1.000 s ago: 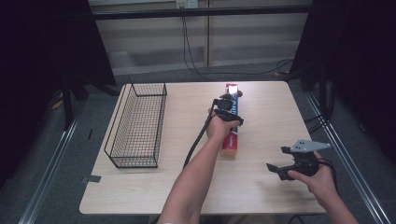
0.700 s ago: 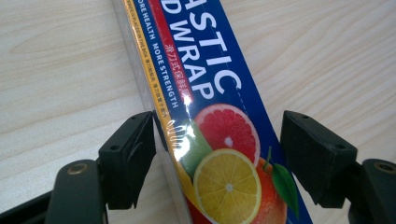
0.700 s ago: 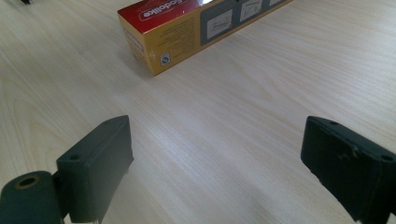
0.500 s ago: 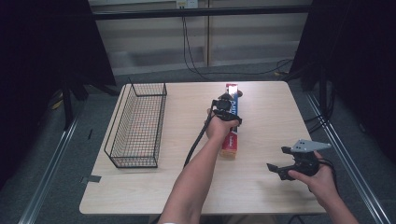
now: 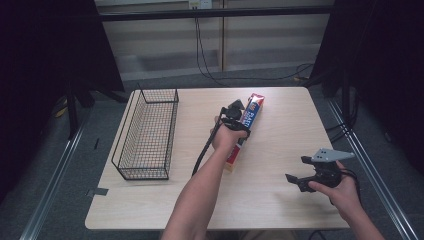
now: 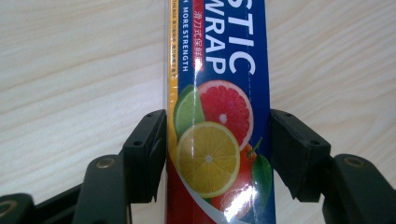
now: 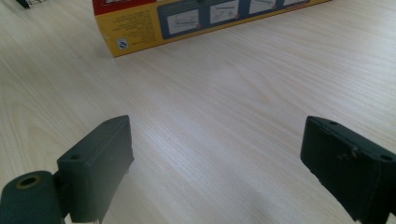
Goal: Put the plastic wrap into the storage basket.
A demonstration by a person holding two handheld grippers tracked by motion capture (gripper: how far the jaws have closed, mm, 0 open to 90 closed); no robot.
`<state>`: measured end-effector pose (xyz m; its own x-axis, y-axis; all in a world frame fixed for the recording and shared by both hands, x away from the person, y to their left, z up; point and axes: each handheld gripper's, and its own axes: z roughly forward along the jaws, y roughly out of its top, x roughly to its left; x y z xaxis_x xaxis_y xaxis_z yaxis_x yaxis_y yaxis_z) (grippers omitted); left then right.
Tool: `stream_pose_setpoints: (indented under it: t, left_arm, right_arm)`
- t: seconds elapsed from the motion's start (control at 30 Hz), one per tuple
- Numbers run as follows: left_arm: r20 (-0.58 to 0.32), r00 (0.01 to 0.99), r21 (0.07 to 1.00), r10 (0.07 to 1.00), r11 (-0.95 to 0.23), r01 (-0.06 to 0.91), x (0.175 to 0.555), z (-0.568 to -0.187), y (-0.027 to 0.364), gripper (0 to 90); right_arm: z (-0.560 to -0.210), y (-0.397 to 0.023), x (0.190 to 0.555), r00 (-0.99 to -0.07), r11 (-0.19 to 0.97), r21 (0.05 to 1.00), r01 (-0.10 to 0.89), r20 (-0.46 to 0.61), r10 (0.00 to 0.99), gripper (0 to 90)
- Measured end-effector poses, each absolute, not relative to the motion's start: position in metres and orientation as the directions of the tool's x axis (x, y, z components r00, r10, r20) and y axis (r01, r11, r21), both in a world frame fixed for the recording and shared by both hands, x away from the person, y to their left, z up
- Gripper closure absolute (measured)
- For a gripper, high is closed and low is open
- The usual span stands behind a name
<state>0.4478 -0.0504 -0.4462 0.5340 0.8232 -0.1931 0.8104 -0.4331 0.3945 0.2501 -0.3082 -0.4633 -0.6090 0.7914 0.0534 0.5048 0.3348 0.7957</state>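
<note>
A long plastic wrap box [image 5: 253, 111], blue and red with citrus fruit printed on it, lies flat on the wooden table [image 5: 290, 125] near its middle. My left gripper [image 5: 234, 112] is over the box's far half. In the left gripper view its two black jaws press against the box [image 6: 219, 93] from both sides, so the left gripper [image 6: 218, 149] is shut on it. My right gripper [image 5: 298, 170] hovers low over the table's front right, open, with bare wood between its jaws [image 7: 217, 163]. The yellow end of the box [image 7: 187, 18] lies ahead of it.
A black wire basket [image 5: 150, 135] stands along the table's left side with nothing in it. A cable trails from the left gripper along the forearm. Dark curtains and floor rails flank the table.
</note>
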Motion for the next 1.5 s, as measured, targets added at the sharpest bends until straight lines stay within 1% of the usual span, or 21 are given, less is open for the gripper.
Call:
stream_pose_setpoints:
  t: [0.03, 0.33, 0.47, 0.67, 0.73, 0.77, 0.87, 1.0, 1.07, 1.17, 1.5]
  left_arm:
    - [-0.201, 0.527, 0.401, 0.826, -0.422, 0.813, 0.444, -0.446, -0.046, 40.1]
    - [-0.189, 0.538, 0.391, 0.822, -0.439, 0.809, 0.425, -0.444, -0.018, 40.1]
    - [-0.177, 0.533, 0.383, 0.827, -0.441, 0.812, 0.42, -0.443, -0.012, 39.9]
    - [-0.164, 0.541, 0.365, 0.825, -0.459, 0.81, 0.429, -0.441, -0.019, 38.2]
    - [-0.189, 0.52, 0.4, 0.833, -0.418, 0.816, 0.433, -0.44, -0.02, 36.7]
    - [-0.197, 0.519, 0.409, 0.832, -0.411, 0.815, 0.434, -0.439, -0.021, 34.4]
    - [-0.172, 0.526, 0.409, 0.833, -0.425, 0.808, 0.442, -0.437, -0.026, 31.3]
    - [-0.162, 0.528, 0.396, 0.834, -0.435, 0.809, 0.451, -0.44, -0.034, 31.5]
    - [-0.177, 0.526, 0.4, 0.832, -0.428, 0.81, 0.453, -0.444, -0.037, 31.4]
    - [-0.15, 0.531, 0.398, 0.834, -0.441, 0.804, 0.457, -0.449, -0.04, 31.3]
    - [-0.15, 0.528, 0.409, 0.836, -0.434, 0.803, 0.465, -0.458, -0.046, 36.0]
  right_arm:
    - [-0.463, -0.308, 0.25, -0.61, 0.337, 0.794, 0.507, 0.054, 0.79, 9.0]
    - [-0.463, -0.304, 0.253, -0.612, 0.341, 0.794, 0.504, 0.049, 0.789, 9.1]
    - [-0.463, -0.303, 0.253, -0.621, 0.347, 0.794, 0.499, 0.049, 0.782, 9.2]
    - [-0.462, -0.303, 0.252, -0.619, 0.347, 0.796, 0.496, 0.044, 0.784, 9.2]
    - [-0.463, -0.303, 0.253, -0.616, 0.346, 0.796, 0.497, 0.043, 0.786, 9.2]
    - [-0.463, -0.304, 0.253, -0.617, 0.348, 0.795, 0.496, 0.04, 0.786, 9.2]
    - [-0.464, -0.304, 0.253, -0.617, 0.345, 0.796, 0.496, 0.043, 0.786, 9.2]
    - [-0.463, -0.306, 0.253, -0.617, 0.34, 0.799, 0.496, 0.049, 0.786, 9.2]
    - [-0.463, -0.307, 0.253, -0.617, 0.338, 0.799, 0.498, 0.052, 0.785, 9.2]
    - [-0.464, -0.308, 0.253, -0.612, 0.335, 0.799, 0.5, 0.053, 0.789, 9.2]
    - [-0.463, -0.308, 0.252, -0.611, 0.331, 0.802, 0.497, 0.053, 0.79, 9.2]
